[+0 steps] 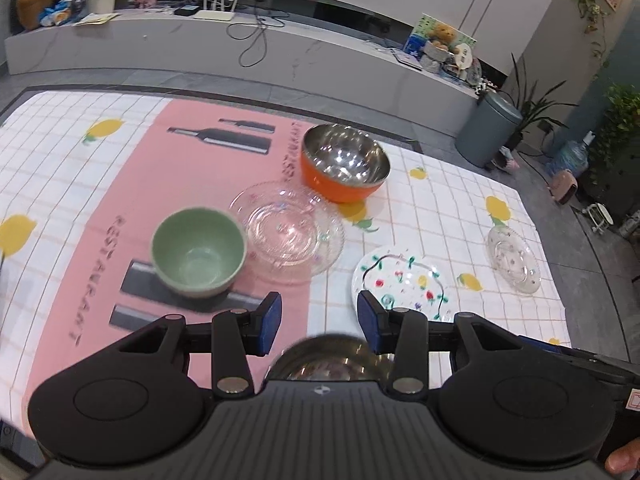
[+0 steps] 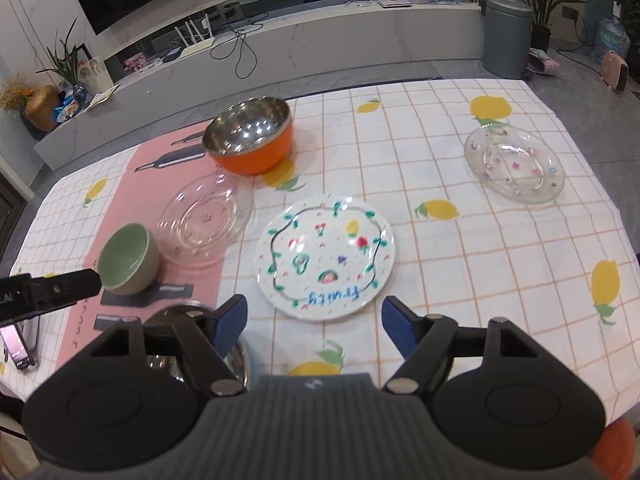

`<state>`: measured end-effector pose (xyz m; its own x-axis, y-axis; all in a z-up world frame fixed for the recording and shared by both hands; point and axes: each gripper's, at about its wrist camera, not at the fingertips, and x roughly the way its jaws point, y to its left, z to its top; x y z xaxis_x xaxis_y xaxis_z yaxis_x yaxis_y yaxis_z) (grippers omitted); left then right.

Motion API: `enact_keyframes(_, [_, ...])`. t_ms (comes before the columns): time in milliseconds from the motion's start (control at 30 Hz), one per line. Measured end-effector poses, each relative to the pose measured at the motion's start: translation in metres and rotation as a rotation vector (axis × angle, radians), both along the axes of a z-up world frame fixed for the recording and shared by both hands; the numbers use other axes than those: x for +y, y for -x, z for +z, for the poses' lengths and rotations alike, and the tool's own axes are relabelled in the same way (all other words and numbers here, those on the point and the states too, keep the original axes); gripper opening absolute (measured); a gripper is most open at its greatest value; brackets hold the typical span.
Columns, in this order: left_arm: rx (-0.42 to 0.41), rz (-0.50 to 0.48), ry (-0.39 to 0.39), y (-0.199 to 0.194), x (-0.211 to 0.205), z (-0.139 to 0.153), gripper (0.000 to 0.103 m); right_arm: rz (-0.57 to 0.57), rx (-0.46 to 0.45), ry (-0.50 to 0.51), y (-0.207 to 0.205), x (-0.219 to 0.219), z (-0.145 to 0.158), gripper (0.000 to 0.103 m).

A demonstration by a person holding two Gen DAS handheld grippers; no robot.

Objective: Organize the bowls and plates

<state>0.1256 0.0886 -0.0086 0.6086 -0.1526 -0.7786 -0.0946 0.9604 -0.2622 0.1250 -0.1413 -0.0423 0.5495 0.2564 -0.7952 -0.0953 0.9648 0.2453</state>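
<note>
Hovering between picks: left gripper (image 1: pixel 318 318) and right gripper (image 2: pixel 314 320) with jaws open, empty, above table (image 2: pixel 500 248); fruit plate (image 2: pixel 325 254) just ahead; next, probably stacking plates, nesting bowls.

Left gripper (image 1: pixel 319 322) and right gripper (image 2: pixel 313 322) gape empty, angled downward.
</note>
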Motion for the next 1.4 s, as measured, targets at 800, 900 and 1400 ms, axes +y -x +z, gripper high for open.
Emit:
enact_keyframes(800, [0.009, 0.026, 0.109, -0.162, 0.035, -0.027, 0.052, 0.028, -0.002, 0.044, -0.178, 0.046, 0.002, 0.074])
enact_keyframes(900, [0.034, 0.033, 0.160, -0.182, 0.037, -0.039, 0.052, 0.020, 0.011, 0.052, -0.199, 0.055, -0.008, 0.068])
enact_keyframes(1400, [0.196, 0.108, 0.187, -0.240, 0.036, -0.106, 0.039, -0.013, 0.204, 0.036, -0.273, 0.076, -0.062, 0.054])
